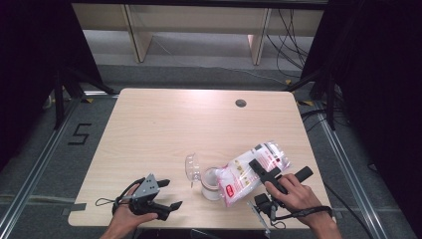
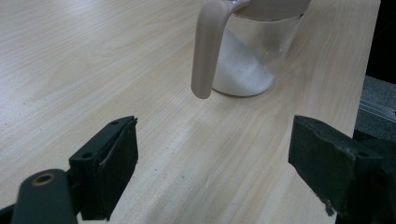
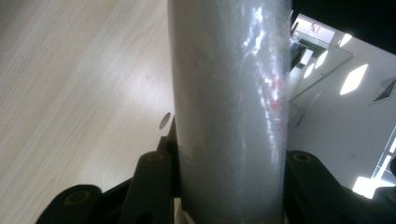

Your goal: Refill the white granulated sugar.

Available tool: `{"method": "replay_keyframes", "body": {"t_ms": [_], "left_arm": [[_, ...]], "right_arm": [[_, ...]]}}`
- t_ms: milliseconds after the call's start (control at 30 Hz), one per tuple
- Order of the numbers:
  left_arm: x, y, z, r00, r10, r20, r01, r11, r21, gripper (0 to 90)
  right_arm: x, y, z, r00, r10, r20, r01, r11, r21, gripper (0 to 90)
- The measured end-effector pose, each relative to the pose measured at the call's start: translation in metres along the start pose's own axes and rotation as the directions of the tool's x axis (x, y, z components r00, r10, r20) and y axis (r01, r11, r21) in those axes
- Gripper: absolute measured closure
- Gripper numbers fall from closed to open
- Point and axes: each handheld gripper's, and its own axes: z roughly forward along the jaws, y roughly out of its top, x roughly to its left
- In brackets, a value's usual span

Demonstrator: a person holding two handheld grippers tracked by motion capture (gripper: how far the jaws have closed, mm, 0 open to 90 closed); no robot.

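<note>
Right gripper view — bag [image 3: 229, 112] between both fingers [image 3: 154, 186]; pressed

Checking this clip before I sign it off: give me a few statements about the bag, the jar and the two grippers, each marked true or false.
1. The right gripper is clamped on the plastic bag. True.
2. The bag lies flat on the table. False: it is held tilted, its lower end over the glass jar.
3. The left gripper stands open with nothing between its jaws. True.
4. The glass jar is empty. False: the left gripper view shows a slanted heap of white powder inside.
5. The left gripper grips the jar's handle. False: the handle hangs ahead of the open jaws, untouched.
</note>
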Motion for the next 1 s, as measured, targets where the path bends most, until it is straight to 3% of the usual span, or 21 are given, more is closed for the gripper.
{"method": "replay_keyframes", "body": {"t_ms": [33,233,1000], "left_arm": [[-0.0003,-0.0001,0.0003,1.0,-0.004,0.0,0.004,1.0,-0.004,15.6],[-0.0003,0.0003,-0.0011,0.9999,-0.007,-0.008,0.007,0.9999,-0.008,15.6],[-0.0002,0.0,-0.0002,1.0,0.001,-0.005,-0.001,1.0,-0.006,15.6]], "right_arm": [[0.0018,-0.0002,-0.0011,0.9997,0.023,0.001,-0.023,0.9996,0.014,66.6],[0.002,-0.0002,-0.0007,0.9996,0.028,0.0,-0.028,0.9995,0.014,66.6],[-0.0012,0.0002,-0.0009,0.9999,0.003,-0.01,-0.003,0.9999,0.015,66.9]]}}
